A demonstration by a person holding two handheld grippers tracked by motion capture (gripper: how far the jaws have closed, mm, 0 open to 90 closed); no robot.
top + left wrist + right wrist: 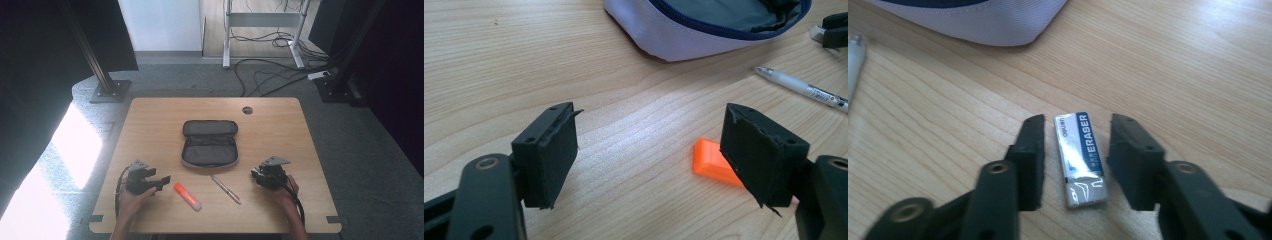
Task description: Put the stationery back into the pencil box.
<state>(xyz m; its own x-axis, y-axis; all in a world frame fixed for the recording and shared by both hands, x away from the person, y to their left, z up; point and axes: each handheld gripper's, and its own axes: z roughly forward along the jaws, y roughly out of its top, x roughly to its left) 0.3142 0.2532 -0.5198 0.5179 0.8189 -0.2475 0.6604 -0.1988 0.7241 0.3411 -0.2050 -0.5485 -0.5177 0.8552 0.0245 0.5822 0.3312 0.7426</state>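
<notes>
An open grey pencil case with a pale outer shell lies at the table's middle; its edge also rises ahead of my left gripper. An orange highlighter lies in front of it, its orange end just beyond my left gripper's right jaw. A white pen lies to its right. My left gripper is wide open, with bare wood between its jaws. My right gripper is open and straddles a white and blue eraser flat on the wood, with small gaps on both sides.
The wooden table has a round cable hole at the back. Black frame posts stand on the floor at the left and right. Cables lie on the floor beyond the table.
</notes>
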